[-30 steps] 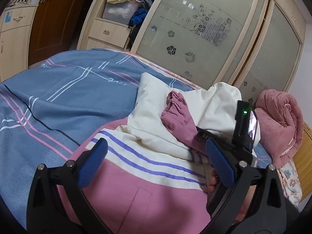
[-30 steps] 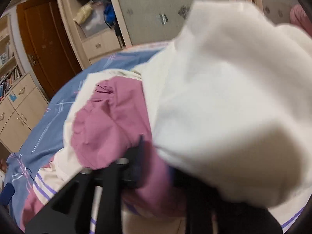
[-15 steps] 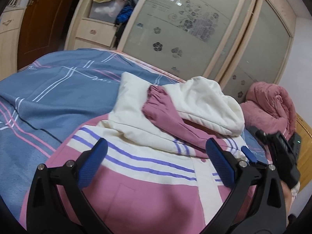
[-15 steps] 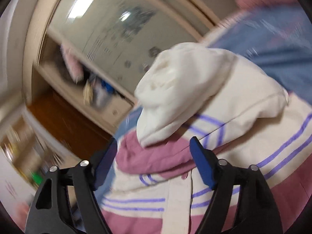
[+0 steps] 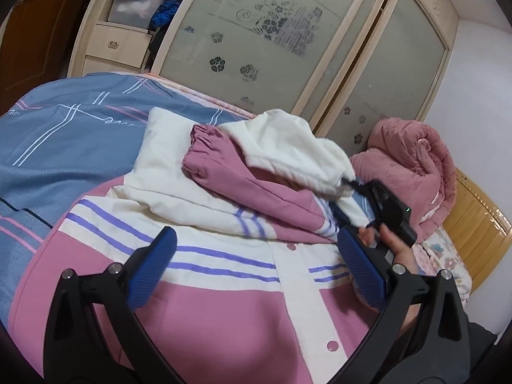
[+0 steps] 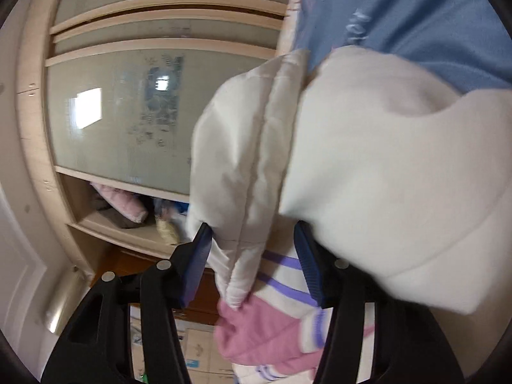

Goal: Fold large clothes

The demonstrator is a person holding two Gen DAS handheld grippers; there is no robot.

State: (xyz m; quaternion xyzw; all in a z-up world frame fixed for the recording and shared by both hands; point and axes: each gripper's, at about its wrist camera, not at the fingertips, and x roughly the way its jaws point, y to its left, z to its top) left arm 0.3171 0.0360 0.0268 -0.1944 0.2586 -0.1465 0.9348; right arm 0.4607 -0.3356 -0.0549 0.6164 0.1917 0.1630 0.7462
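- Wardrobe (image 5: 288,41): frosted sliding doors with flower prints, behind the bed; open shelf on its left stuffed with clothes.
- Bed (image 5: 70,134): blue cover with white and pink lines.
- Jacket (image 5: 224,304): pink and cream with purple stripes, snap buttons down a cream placket. Lies spread on the bed, front up, filling the near half of the left wrist view.
- Quilt (image 5: 412,166): pink, rolled in a heap at the right end of the bed, near the wooden headboard (image 5: 480,211).
- Hood (image 5: 288,147): cream, lies over the upper part of the jacket. In the right wrist view the hood (image 6: 368,160) bulks large and blurred, close to the lens.
- Sleeve (image 5: 230,176): pink, with gathered cuff, folded across the jacket's chest, partly under the hood.
- Left gripper (image 5: 256,265): hovers over the jacket's chest, blue pads wide apart, nothing between them.
- Right gripper (image 6: 256,265): jaws parted, a cream seamed edge of the hood hanging between the pads; the left pad touches the cloth, but whether the cloth is actually pinched I cannot tell. Seen from the left wrist, the right gripper (image 5: 348,198) sits at the hood's right edge.
- Hand (image 5: 396,249): bare, on the right gripper's grip.
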